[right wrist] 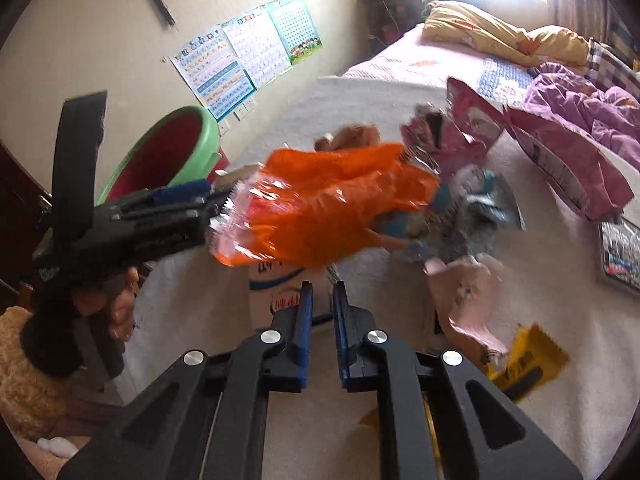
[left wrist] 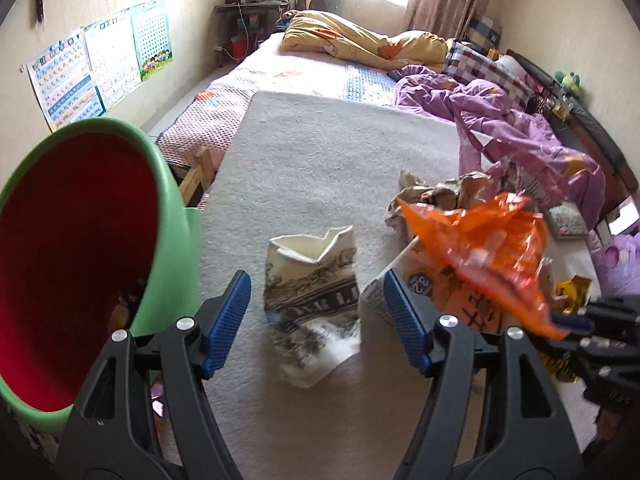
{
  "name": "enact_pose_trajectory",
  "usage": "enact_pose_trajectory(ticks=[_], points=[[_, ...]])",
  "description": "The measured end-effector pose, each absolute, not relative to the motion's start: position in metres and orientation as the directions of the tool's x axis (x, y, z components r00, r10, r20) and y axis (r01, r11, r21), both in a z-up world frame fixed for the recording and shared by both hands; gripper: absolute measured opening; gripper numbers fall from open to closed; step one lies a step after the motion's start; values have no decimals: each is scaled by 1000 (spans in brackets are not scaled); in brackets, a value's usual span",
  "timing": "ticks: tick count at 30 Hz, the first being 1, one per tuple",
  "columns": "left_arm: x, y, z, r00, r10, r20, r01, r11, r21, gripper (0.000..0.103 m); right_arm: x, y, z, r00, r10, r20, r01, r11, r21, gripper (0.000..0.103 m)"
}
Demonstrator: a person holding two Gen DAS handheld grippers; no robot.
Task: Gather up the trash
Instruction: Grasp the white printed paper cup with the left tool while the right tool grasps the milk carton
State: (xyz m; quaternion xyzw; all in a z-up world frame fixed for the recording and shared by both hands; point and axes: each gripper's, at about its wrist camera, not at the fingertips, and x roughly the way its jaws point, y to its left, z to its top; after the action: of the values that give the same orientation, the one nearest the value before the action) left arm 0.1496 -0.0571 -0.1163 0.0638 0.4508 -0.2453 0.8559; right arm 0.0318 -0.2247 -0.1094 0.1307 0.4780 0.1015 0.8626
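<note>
Pointing down at bed: both my grippers.
Left gripper (left wrist: pixel 318 316): jaws half open, empty, over crumpled paper cup (left wrist: pixel 314 304).
Right gripper (right wrist: pixel 320 300): jaws closed, seemingly empty, just below orange wrapper (right wrist: pixel 332 208).
Green bin (left wrist: pixel 100 220): left of cup.

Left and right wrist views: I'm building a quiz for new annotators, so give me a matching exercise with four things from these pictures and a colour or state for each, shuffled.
Things:
1. bucket
2. left claw
3. right claw
4. crinkled wrapper

Colour or state:
A. orange
B. shut
C. green outside, red inside
D. open, fingers either side of a crushed paper cup

Pairs: 1-C, 2-D, 3-B, 4-A
</note>
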Motion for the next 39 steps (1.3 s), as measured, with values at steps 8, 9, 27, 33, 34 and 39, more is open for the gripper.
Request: enact_pose_trajectory(ticks=[8, 9, 27, 33, 34, 39], points=[[146, -46, -111, 485, -346, -803, 451, 886, -110, 66, 43, -211, -102, 543, 315, -779, -61, 939, 337, 64], [145, -44, -112, 481, -345, -806, 449, 887, -112, 66, 46, -205, -104, 534, 320, -782, -74, 940, 334, 64], [151, -62, -137, 420, -334, -844, 474, 874, -110, 51, 20, -213, -105, 538, 300, -788, -25, 940, 341, 53], [140, -46, -119, 459, -364, -810, 455, 880, -138, 51, 14, -197, -93, 552, 343, -760, -63, 926, 372, 53], [138, -44, -116, 468, -365, -805, 451, 882, -138, 51, 13, -193, -89, 557, 347, -754, -74, 926, 371, 53], [126, -25, -93, 515, -378, -769, 424, 892, -156, 51, 13, -180, -77, 574, 369, -731, -108, 919, 379, 52]])
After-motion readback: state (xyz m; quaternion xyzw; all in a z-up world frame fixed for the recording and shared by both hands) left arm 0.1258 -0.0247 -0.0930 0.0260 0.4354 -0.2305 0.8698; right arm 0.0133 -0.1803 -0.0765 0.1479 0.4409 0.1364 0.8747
